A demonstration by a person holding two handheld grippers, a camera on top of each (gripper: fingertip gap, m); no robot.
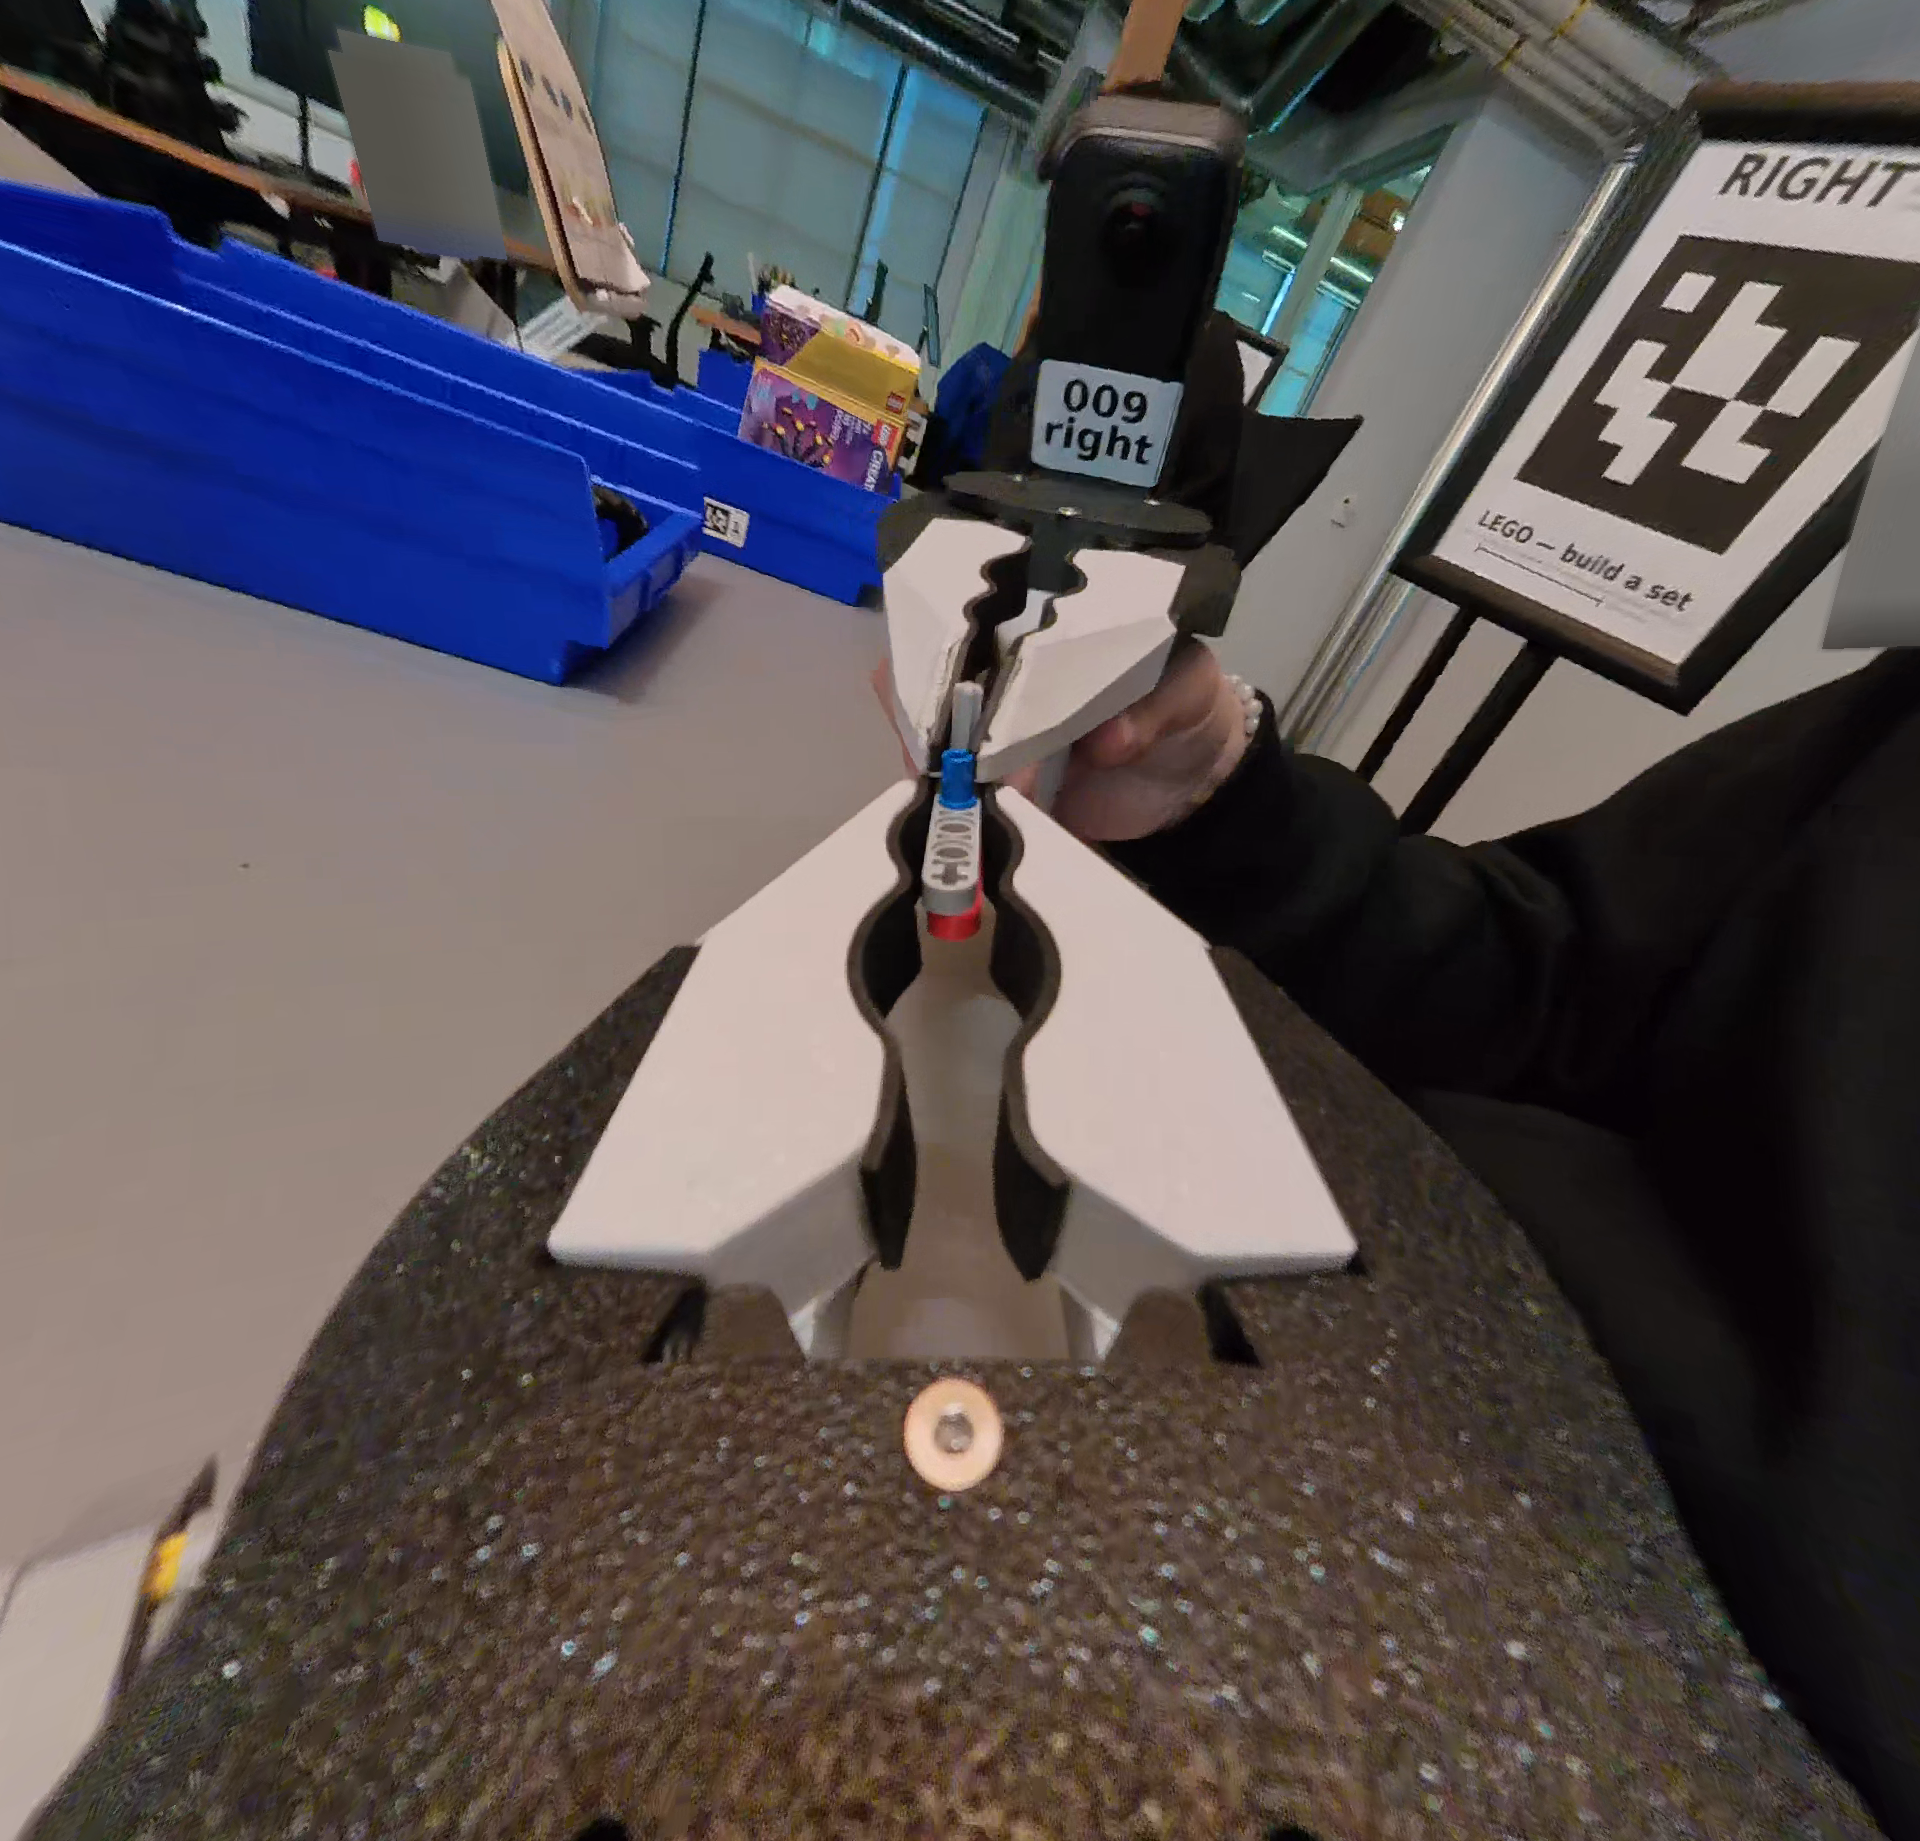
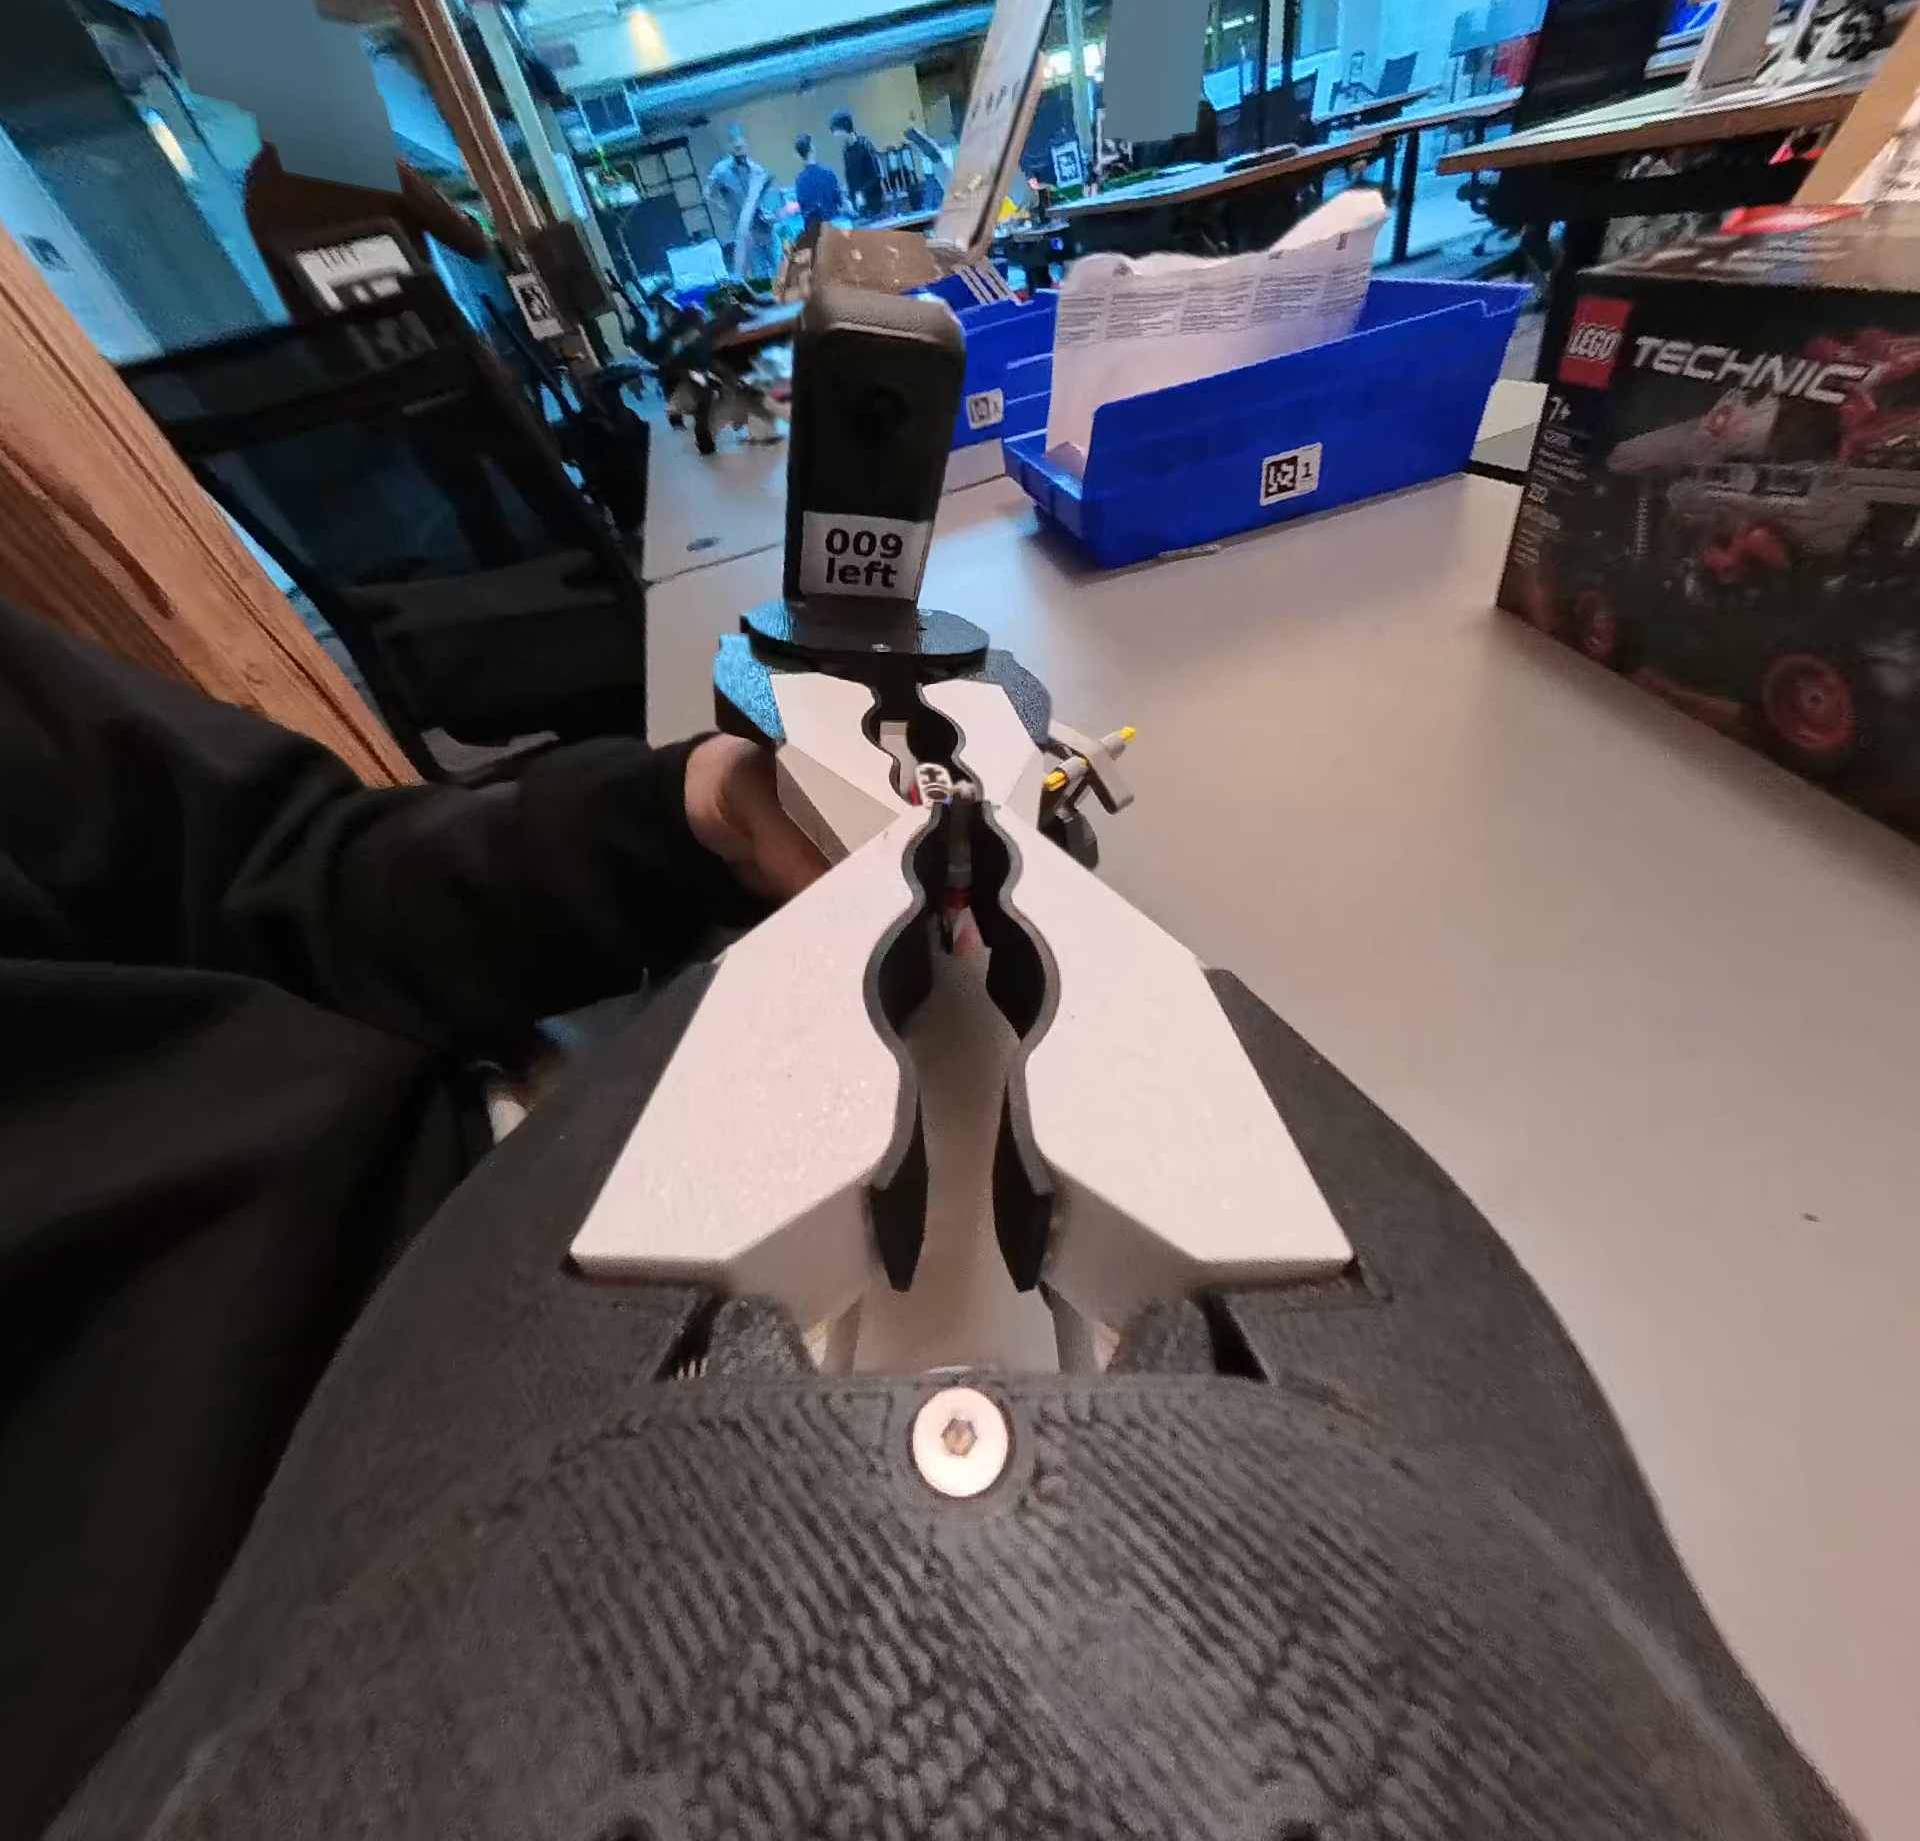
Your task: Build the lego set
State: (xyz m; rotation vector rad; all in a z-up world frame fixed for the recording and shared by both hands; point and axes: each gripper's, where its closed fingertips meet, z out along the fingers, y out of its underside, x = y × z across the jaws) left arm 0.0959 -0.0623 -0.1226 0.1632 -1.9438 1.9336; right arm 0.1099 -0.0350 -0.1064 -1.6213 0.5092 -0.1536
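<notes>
Overhead, both tools pinch lego pieces tip to tip above a grey table (image 2: 1351, 856) bearing blue bins (image 1: 312, 461).

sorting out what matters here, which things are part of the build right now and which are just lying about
In use:
- grey beam with blue pin and red bush, in the left claw
- grey axle, in the right claw

Lying about:
- blue bins
- set box
- sign stand
- small grey assembly

We see a grey beam (image 1: 951, 849) with blue pin (image 1: 954, 765) and red bush (image 1: 951, 922), white fingers (image 1: 769, 1043) around it, blue bins (image 1: 312, 461) behind it, grey table (image 1: 364, 856).
</notes>
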